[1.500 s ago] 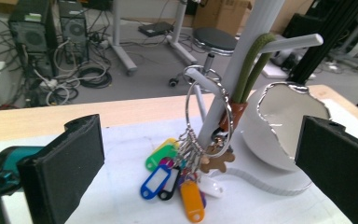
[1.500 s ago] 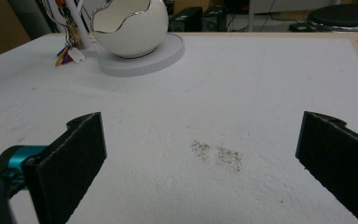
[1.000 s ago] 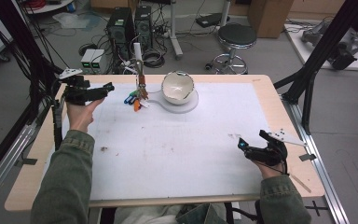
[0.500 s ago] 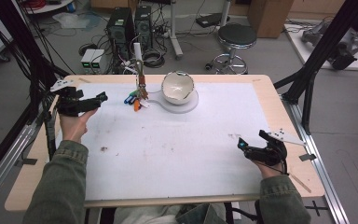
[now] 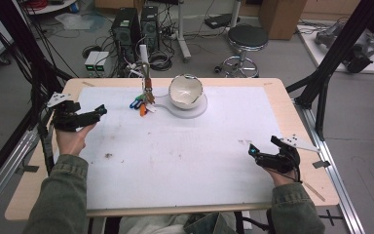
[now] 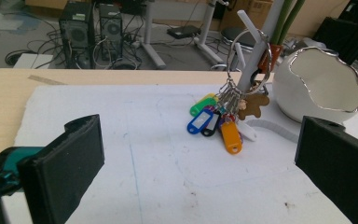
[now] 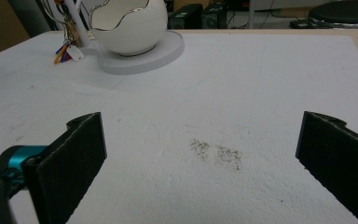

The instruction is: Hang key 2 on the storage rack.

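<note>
White foam sheet (image 5: 185,161) over a wooden table (image 5: 29,195), cluttered workshop floor beyond the far edge. Left gripper (image 5: 95,113) near the table's left rim, jaws spread wide with nothing between them, aimed across bare sheet at the key bunch (image 6: 221,122) — coloured tags hanging from a ring on a white peg (image 6: 256,51), tags touching the sheet. Open sheet all the way from jaws to keys; table edge close on the left side. Just beside the keys, a white eggshell-shaped bowl (image 5: 185,91) with a jagged silver rim, set on a round white base (image 7: 168,51) — nearest obstacle on that side. Right gripper (image 5: 254,153) well apart, near the right front corner, jaws likewise spread and empty over a grey smudge (image 7: 214,153). Wide bare sheet between the two grippers. Black frame struts (image 5: 331,58) at both table sides.
</note>
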